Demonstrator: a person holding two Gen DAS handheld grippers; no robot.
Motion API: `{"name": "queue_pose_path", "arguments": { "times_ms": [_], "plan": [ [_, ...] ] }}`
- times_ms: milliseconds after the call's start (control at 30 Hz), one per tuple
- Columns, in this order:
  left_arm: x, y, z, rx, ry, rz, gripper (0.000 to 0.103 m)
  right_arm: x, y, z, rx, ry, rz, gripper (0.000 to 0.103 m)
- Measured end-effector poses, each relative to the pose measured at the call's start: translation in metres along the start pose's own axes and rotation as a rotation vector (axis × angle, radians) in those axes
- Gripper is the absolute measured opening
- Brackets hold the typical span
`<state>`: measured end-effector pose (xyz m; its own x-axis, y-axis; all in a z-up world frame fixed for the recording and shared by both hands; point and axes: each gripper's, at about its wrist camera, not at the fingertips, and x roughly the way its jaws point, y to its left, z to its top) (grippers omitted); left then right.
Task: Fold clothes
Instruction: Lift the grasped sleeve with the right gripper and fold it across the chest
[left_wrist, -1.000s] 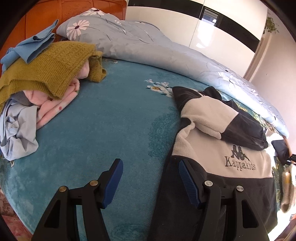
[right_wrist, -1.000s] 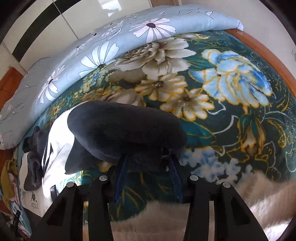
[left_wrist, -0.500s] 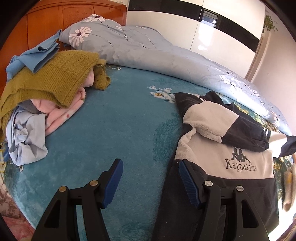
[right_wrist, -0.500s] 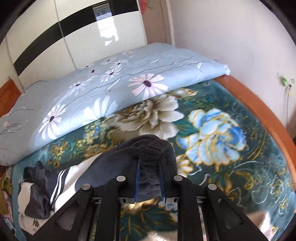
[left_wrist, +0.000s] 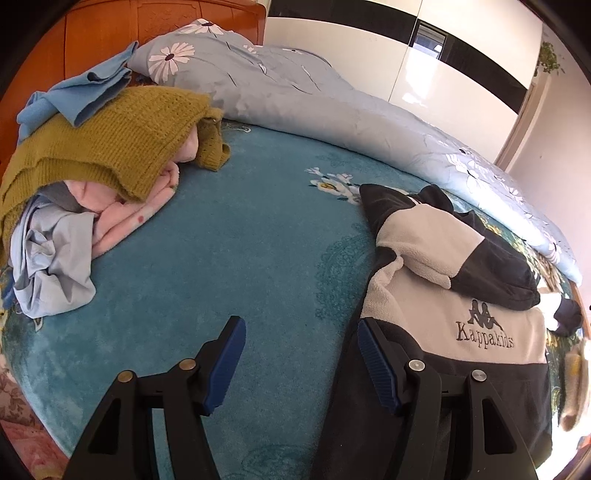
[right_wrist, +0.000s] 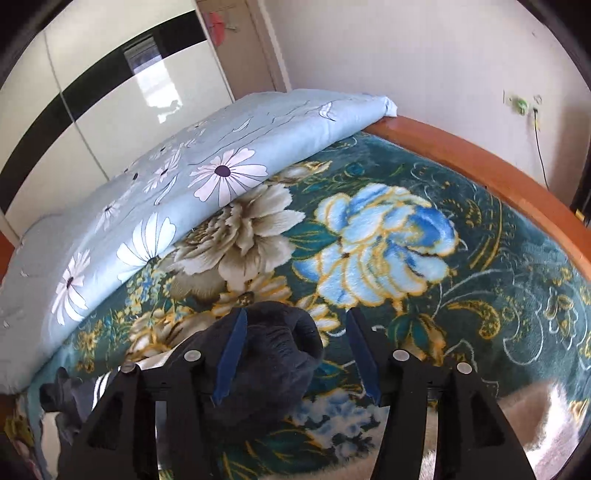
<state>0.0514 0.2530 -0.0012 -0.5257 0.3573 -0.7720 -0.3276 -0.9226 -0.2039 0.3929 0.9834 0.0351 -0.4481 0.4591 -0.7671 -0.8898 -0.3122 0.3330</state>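
Observation:
A black and cream Kappa Kids fleece top (left_wrist: 461, 317) lies flat on the bed, one sleeve (left_wrist: 443, 243) folded across its chest. My left gripper (left_wrist: 299, 360) is open and empty, hovering over the top's left edge. My right gripper (right_wrist: 293, 350) is open; the dark cuff of the other sleeve (right_wrist: 280, 347) lies loose between its fingers, resting on the flowered blanket (right_wrist: 388, 240).
A pile of clothes sits at the left: a mustard knit sweater (left_wrist: 107, 136), pink garment (left_wrist: 129, 210), light blue shirts (left_wrist: 51, 254). A rolled daisy-print duvet (left_wrist: 332, 110) runs along the far side. The wooden bed rim (right_wrist: 480, 166) curves at right.
My right gripper was shut on the dark sleeve cuff and lifting it; now its jaws have opened and the cuff lies released. The left gripper has stayed open, shifting only slightly.

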Motion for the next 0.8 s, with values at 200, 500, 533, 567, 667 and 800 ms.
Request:
{"name": "queue_pose_path", "arguments": {
  "times_ms": [200, 500, 533, 567, 667, 800],
  "plan": [
    [0.011, -0.015, -0.008, 0.030, 0.041, -0.025, 0.067, 0.042, -0.023, -0.026, 0.223, 0.156, 0.126, 0.063],
    [0.008, -0.013, -0.009, 0.028, 0.033, -0.038, 0.067, 0.041, -0.027, -0.033, 0.323, 0.069, 0.212, 0.022],
    [0.007, -0.012, -0.010, 0.029, 0.035, -0.039, 0.067, 0.032, -0.025, -0.031, 0.315, 0.044, 0.230, 0.019],
    [0.007, -0.011, -0.010, 0.032, 0.037, -0.038, 0.067, 0.023, -0.022, -0.029, 0.307, 0.017, 0.248, 0.015],
    [0.003, -0.007, -0.010, 0.027, 0.031, -0.040, 0.067, -0.006, -0.010, -0.020, 0.230, -0.039, 0.224, 0.015],
    [-0.001, -0.005, -0.004, -0.009, 0.016, -0.073, 0.067, -0.052, 0.042, -0.014, 0.006, -0.097, 0.177, 0.015]
  ]
}}
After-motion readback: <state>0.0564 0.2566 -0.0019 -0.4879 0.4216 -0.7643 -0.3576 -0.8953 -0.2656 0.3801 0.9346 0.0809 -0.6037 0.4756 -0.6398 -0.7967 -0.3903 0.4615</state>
